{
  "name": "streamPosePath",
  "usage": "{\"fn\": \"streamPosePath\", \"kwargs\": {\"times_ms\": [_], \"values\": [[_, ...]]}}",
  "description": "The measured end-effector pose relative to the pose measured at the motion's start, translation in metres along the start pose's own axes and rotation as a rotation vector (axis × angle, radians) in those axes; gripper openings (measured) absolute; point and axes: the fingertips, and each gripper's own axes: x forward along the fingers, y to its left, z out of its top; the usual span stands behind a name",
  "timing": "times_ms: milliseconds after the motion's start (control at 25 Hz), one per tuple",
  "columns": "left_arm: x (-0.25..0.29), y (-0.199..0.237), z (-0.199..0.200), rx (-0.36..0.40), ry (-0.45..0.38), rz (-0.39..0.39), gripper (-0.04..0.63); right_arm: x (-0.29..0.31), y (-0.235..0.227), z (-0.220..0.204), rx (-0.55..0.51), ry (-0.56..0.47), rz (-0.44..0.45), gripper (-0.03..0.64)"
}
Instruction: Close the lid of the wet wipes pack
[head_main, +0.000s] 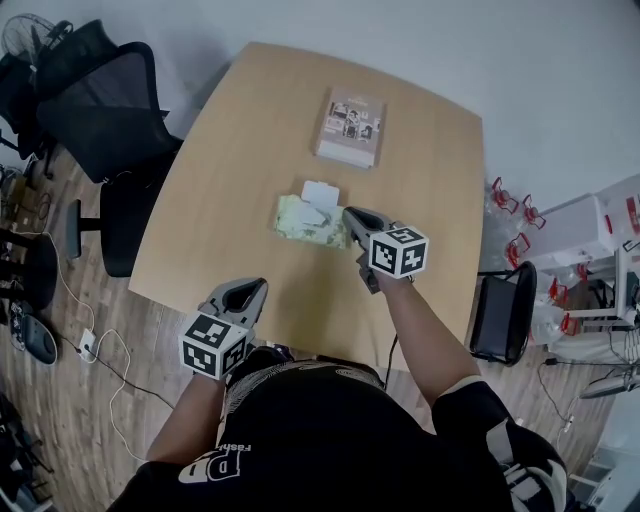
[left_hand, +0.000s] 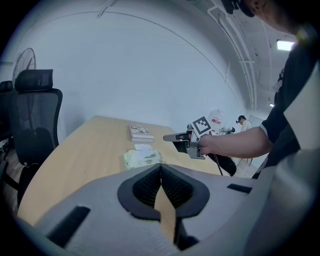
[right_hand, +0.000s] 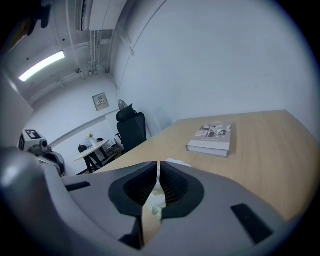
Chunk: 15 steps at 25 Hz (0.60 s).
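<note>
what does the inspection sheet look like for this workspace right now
surface: wooden table, holding only the pack and a book
job's things: wet wipes pack mid-table, its white lid flipped open
clutter: book lying flat beyond the pack
grippers: left gripper shut, empty, over the near table edge; right gripper shut, empty, tip at the pack's right end, contact unclear
cables: white cables on the floor at left
surroundings: black office chairs at left, black chair at right
</note>
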Motion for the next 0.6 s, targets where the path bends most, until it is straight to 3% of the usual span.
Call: {"fn": "streamPosePath", "kwargs": {"times_ms": [600], "values": [[-0.007, 0.041, -0.014, -0.050, 0.047, 0.027, 0.018, 0.077, -0.070, -0.015, 0.121, 0.098, -0.083, 0.054]]}}
